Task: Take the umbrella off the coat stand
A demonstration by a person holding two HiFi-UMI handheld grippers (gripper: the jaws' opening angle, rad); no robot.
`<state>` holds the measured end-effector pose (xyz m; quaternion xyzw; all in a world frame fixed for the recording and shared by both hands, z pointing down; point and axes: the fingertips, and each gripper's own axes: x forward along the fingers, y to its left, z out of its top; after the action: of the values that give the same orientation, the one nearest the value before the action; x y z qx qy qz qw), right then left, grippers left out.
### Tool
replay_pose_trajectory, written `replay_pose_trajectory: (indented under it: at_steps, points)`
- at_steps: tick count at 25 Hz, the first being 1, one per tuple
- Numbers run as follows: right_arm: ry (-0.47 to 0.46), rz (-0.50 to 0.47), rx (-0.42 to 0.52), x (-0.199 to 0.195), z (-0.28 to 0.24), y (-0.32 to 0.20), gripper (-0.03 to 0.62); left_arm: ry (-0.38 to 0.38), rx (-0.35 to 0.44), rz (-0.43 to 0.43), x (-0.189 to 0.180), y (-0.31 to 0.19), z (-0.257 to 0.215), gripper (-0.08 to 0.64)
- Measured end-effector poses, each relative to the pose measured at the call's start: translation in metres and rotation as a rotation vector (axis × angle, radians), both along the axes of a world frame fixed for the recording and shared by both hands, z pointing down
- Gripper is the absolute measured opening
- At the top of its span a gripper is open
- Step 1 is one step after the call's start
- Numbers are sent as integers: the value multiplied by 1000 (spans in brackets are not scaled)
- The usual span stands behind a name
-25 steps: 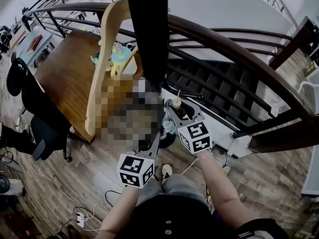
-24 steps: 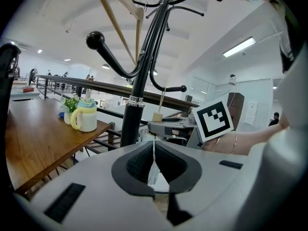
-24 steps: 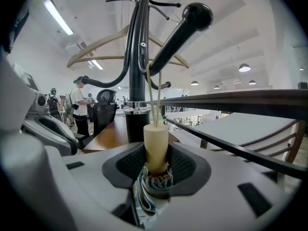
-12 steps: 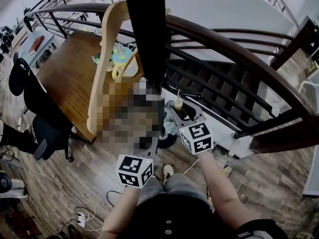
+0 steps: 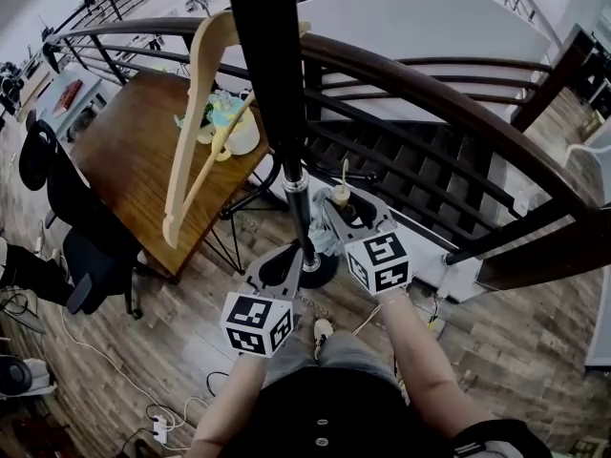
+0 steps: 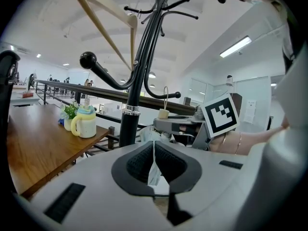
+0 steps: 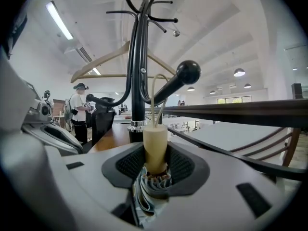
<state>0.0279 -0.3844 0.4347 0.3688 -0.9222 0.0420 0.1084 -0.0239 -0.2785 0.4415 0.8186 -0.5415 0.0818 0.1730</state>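
While my right claw (image 7: pixel 155 163) clamps the umbrella (image 7: pixel 155 143) by its stiff cream handle, its strap (image 7: pixel 152 113) hangs on the coat stand (image 7: pixel 137 81) just ahead. My left claw (image 6: pixel 154 163) is closed, pinching the soft canopy (image 6: pixel 153 173). I judge it light and floppy, best carried by the handle.

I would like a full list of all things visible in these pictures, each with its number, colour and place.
metal coat stand: one, black, upright at centre, before the railing.
wooden clothes hanger: one, pale, hangs near the stand's top.
folded umbrella: one, cream handle, pale blue-grey fabric, beside the stand's pole.
wooden table: one, brown, left of the stand.
lidded cup: one, cream with yellow handle, blue lid, on the table.
office chair: one, black, left of the table.
curved wooden railing: one, dark brown, behind the stand.
bystander: one, white shirt, far off.
left gripper: grey, shut on the umbrella's fabric.
right gripper: grey, shut on the umbrella's handle.
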Motion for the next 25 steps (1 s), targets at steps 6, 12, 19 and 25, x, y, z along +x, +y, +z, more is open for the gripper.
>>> replay_pose_trajectory:
  at_steps: [6, 12, 19, 25]
  points:
    - [-17, 23, 19, 9, -13, 7, 146, -3, 25, 10, -2, 5, -11, 23]
    - [-38, 54, 25, 28, -17, 17, 146, -4, 32, 41, 7, 16, -12, 23]
    - [-24, 116, 42, 50, -17, 26, 146, -3, 47, 89, 20, 23, -17, 23]
    - [-33, 159, 36, 62, -18, 31, 146, -4, 46, 120, 24, 33, -16, 23]
